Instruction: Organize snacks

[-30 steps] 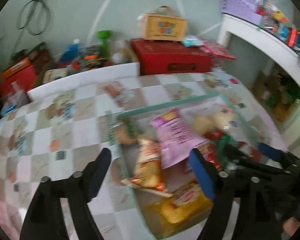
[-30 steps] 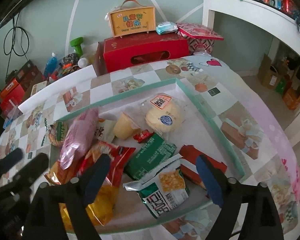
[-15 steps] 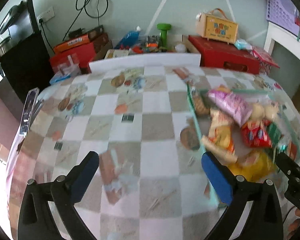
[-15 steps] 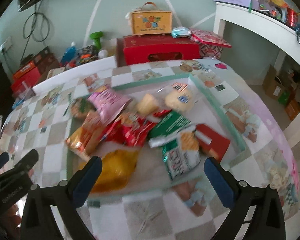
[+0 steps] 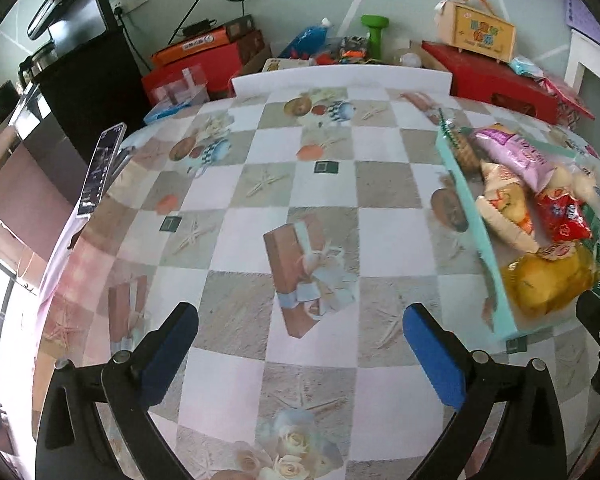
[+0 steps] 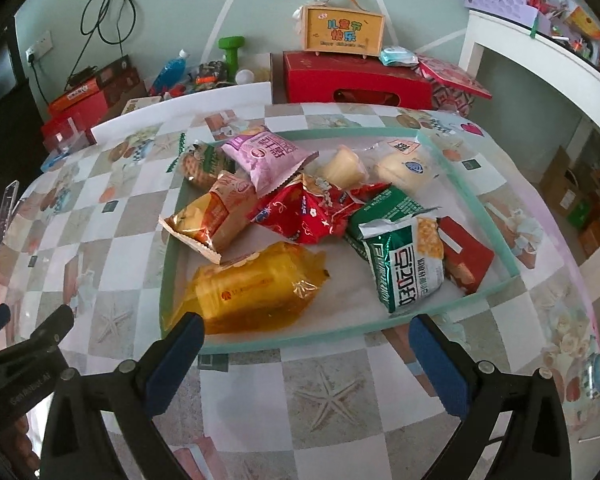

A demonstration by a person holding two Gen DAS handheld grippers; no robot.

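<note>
Both claws stood wide and empty: the left claw [image 5: 300, 344] over bare tabletop [image 5: 324, 184], the right claw [image 6: 306, 356] before the snack tray [image 6: 496, 232].

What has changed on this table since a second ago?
Both grippers pulled back from the tray: the left gripper swung out over bare tablecloth, the right gripper retreated past the near rim. Both are open, empty. The snacks stayed put.

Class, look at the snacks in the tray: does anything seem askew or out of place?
Yes. The packets lie jumbled in the tray, overlapping at angles; the pink packet rests on its neighbours, and the green packet juts over the front rim.
</note>
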